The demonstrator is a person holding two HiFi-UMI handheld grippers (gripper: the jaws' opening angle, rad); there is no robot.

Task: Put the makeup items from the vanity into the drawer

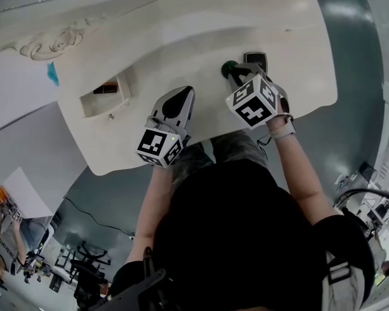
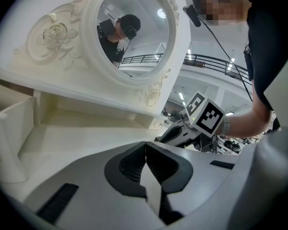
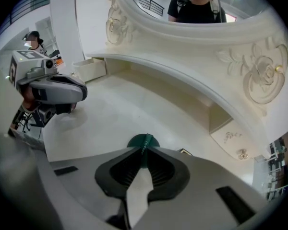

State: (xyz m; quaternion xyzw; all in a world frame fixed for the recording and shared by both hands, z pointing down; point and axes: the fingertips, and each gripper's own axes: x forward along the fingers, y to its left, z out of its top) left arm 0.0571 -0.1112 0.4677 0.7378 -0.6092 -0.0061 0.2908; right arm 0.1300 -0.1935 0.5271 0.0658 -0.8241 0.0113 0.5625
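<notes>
Dark green round makeup item (image 1: 228, 67), upper centre of frame, pinched in right claw (image 3: 143, 150); black compact (image 1: 255, 59) beside it; open white drawer (image 1: 107, 107) left of centre

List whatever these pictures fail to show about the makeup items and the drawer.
- Green item: in the right gripper view the right gripper, shut on it, covers its lower part, so its kind is unclear.
- Dark flat item: in the head view that gripper hides its near half.
- Dark thing in the drawer: in the head view it is too small to identify.
</notes>
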